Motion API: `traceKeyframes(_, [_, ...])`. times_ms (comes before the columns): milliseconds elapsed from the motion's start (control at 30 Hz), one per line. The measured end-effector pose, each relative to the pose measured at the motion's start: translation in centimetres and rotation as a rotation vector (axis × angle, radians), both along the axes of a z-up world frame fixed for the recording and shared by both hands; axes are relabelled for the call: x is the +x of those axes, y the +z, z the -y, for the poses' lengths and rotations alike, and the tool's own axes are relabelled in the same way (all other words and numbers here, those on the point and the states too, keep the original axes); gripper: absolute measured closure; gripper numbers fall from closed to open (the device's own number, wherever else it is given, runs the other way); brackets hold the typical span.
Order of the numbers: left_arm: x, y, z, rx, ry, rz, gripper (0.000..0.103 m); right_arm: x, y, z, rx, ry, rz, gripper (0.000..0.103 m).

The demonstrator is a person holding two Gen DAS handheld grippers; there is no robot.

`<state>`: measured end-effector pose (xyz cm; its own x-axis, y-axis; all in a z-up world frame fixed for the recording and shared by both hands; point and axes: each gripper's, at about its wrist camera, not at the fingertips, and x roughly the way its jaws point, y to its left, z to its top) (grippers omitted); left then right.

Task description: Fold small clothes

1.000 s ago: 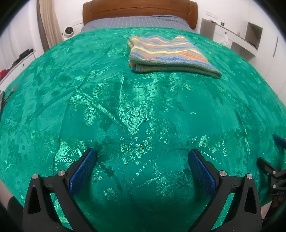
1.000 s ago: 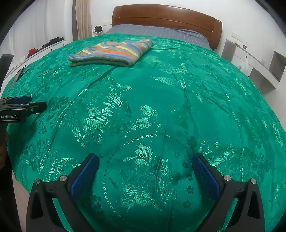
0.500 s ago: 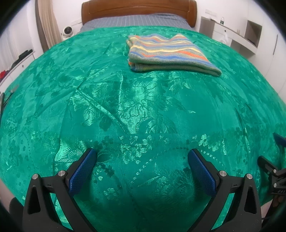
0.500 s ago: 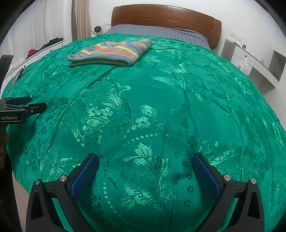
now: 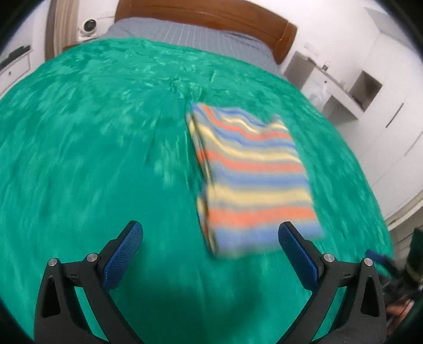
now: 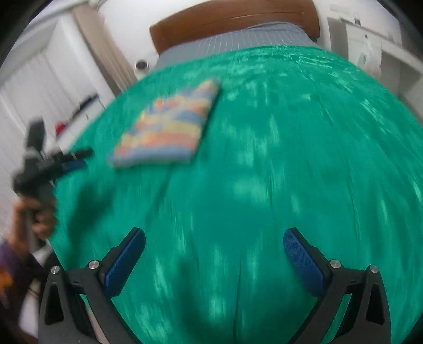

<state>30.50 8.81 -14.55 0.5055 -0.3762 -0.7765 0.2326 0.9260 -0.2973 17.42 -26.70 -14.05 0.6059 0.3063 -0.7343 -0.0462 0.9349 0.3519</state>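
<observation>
Both frames motion-blurred, fine detail is soft.

Striped garment (image 5: 251, 182) is folded into a flat rectangular stack lying on the green bedspread (image 5: 92, 158). Horizontal bands of orange, pale yellow, blue and grey-blue; layered fold edges show along its left side in the left wrist view. Top surface looks flat, corners roughly square, near edge smeared by blur.

Left gripper (image 5: 210, 254): jaws wide apart, nothing between them, hovering over the bedspread with the garment's near edge just ahead and toward the right finger. Contact with the cloth: can't tell.

Right gripper (image 6: 214, 260): jaws wide apart, empty, over bare bedspread. From this view the garment (image 6: 169, 129) sits well ahead and to the left, nearer the left gripper (image 6: 71, 160), which shows at the frame's left edge in the person's hand (image 6: 34, 214).

Wooden headboard (image 5: 211, 21) and grey sheet (image 5: 185, 37) at the far end of the bed; white shelving (image 5: 343, 79) to the right.
</observation>
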Motion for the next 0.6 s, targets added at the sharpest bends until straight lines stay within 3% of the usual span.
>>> traceKeyframes(133, [7.2,-2.7,1.2,-0.006,0.012,-0.121,0.001,10.2,-0.7,1.0,0.205,0.005,-0.038,0.001])
traceKeyframes(300, [9.5,-3.8,3.5,0.002,-0.044,-0.137,0.005,19.3,-3.1,-1.7,0.28,0.056,-0.088,0.011])
traceKeyframes(367, [10.0,-4.3,4.8,0.039,-0.08,-0.146,0.023,22.1,-4.9,-3.5,0.281,0.063,-0.143,0.016])
traceKeyframes(400, [10.1,-4.6,5.3,0.063,-0.085,-0.149,0.026,22.5,-5.4,-4.1,0.282,0.068,-0.15,0.02])
traceKeyframes(433, [10.2,-4.7,5.7,0.072,-0.084,-0.138,0.035,23.0,-5.6,-5.4,0.266,0.091,-0.144,0.023])
traceKeyframes(467, [10.2,-4.6,5.9,0.059,-0.086,-0.123,0.064,23.3,-5.6,-6.6,0.229,0.12,-0.144,0.038])
traceKeyframes(500, [10.2,-4.5,6.0,0.049,-0.08,-0.12,0.075,23.4,-5.4,-7.8,0.139,0.133,-0.141,0.057])
traceKeyframes(533, [10.1,-4.3,6.1,0.038,-0.062,-0.118,0.084,23.2,-5.0,-8.9,0.055,0.147,-0.117,0.064])
traceKeyframes(600, [9.6,-3.3,6.3,0.038,-0.042,-0.087,0.086,22.3,-3.8,-10.4,-0.038,0.164,-0.058,0.074])
